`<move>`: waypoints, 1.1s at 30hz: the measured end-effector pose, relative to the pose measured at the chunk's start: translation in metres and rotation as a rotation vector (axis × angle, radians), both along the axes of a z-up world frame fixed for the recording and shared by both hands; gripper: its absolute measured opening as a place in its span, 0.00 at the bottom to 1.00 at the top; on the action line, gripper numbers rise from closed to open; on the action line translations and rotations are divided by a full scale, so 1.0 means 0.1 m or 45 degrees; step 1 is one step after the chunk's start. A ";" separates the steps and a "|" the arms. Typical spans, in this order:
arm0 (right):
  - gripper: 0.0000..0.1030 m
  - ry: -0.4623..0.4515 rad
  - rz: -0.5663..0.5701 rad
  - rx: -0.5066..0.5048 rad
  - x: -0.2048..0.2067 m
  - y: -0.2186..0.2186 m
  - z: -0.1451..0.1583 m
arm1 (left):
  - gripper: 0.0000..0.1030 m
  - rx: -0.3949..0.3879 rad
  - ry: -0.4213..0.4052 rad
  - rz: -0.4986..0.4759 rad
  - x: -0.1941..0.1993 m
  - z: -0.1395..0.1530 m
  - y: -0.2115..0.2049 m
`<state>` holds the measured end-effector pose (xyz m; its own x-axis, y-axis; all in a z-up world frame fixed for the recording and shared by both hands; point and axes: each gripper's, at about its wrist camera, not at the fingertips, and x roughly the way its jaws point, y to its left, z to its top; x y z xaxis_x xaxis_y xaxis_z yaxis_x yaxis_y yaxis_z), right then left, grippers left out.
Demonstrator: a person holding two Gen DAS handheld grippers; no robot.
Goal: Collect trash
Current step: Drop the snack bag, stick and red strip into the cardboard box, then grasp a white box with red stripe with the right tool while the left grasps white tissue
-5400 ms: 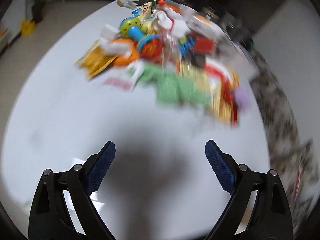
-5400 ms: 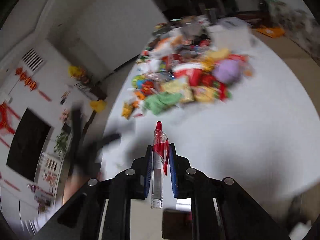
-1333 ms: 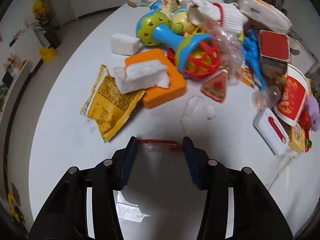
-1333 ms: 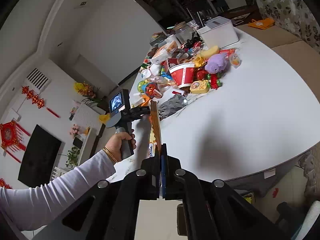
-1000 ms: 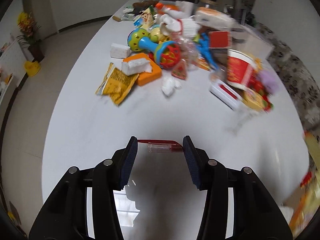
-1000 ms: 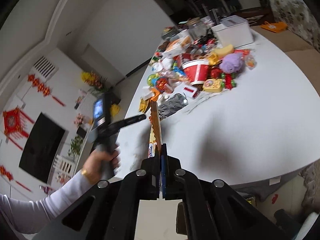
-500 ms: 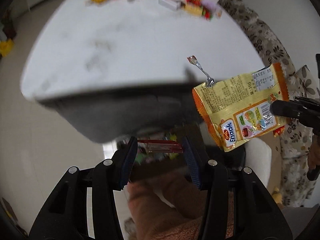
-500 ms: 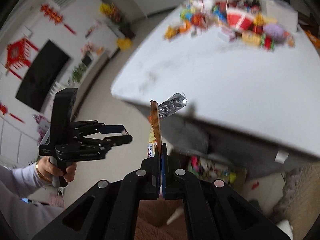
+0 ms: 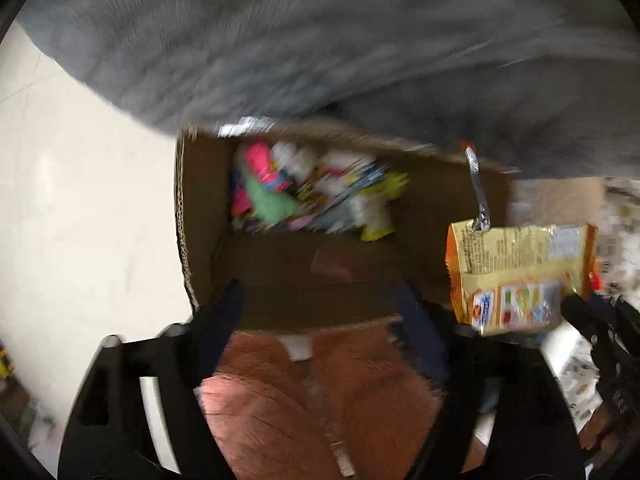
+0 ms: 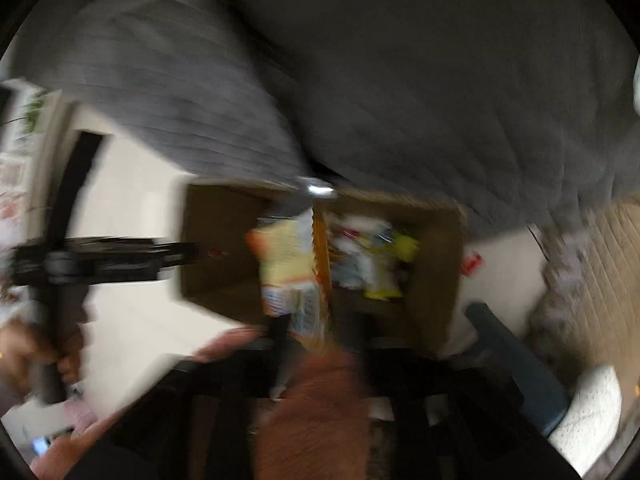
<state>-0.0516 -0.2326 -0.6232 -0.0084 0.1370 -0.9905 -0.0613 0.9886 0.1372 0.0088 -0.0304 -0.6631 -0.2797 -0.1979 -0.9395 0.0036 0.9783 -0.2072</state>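
Observation:
A brown cardboard box with several colourful wrappers inside stands on the floor under the table edge. My left gripper is open above its near wall; a faint red blur, perhaps the pen, shows below between the fingers. My right gripper is blurred over the box, with the yellow-orange snack bag between its fingers. The bag also shows at the right of the left wrist view, held by the right gripper.
The grey underside of the table hangs over the far side of the box. Pale floor lies to the left. A fuzzy pink-brown garment fills the foreground. A floral sofa and quilted fabric are to the right.
Both grippers have swung down from the table to over the box. My left gripper has opened and the pen has left its fingers. The right still carries the snack bag.

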 end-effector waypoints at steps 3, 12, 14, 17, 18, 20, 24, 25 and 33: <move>0.53 0.119 -0.126 -0.088 0.02 -0.18 -0.41 | 0.75 0.091 0.136 -0.030 -0.02 -0.36 0.03; 0.59 -0.037 -0.081 0.019 0.03 -0.18 0.51 | 0.75 0.039 -0.002 0.004 -0.03 0.35 0.33; 0.59 -0.140 -0.040 0.146 0.11 -0.12 1.03 | 0.75 -0.020 -0.075 0.012 -0.05 0.73 0.41; 0.64 -0.344 0.030 0.346 0.27 0.03 1.92 | 0.79 -0.068 -0.210 -0.020 -0.10 1.31 0.46; 0.74 -0.420 0.044 0.382 0.35 0.05 2.15 | 0.81 -0.072 -0.270 -0.036 -0.11 1.53 0.47; 0.85 -0.616 0.061 0.385 0.62 0.09 2.61 | 0.84 -0.076 -0.377 -0.049 -0.14 1.88 0.49; 0.86 -0.795 0.111 0.290 1.49 0.15 2.92 | 0.85 -0.104 -0.516 -0.018 -0.18 2.39 0.50; 0.86 -0.816 0.129 0.235 1.76 0.17 2.92 | 0.85 -0.128 -0.532 0.010 -0.18 2.49 0.52; 0.75 -0.681 -0.007 0.065 3.29 0.17 2.49 | 0.85 -0.182 -0.531 0.201 -0.34 2.64 0.74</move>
<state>0.2773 -0.2153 -0.3747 0.4964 0.1837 -0.8484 -0.1307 0.9820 0.1362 -0.0256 0.0440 -0.3995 0.1604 -0.3433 -0.9254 -0.0317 0.9353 -0.3524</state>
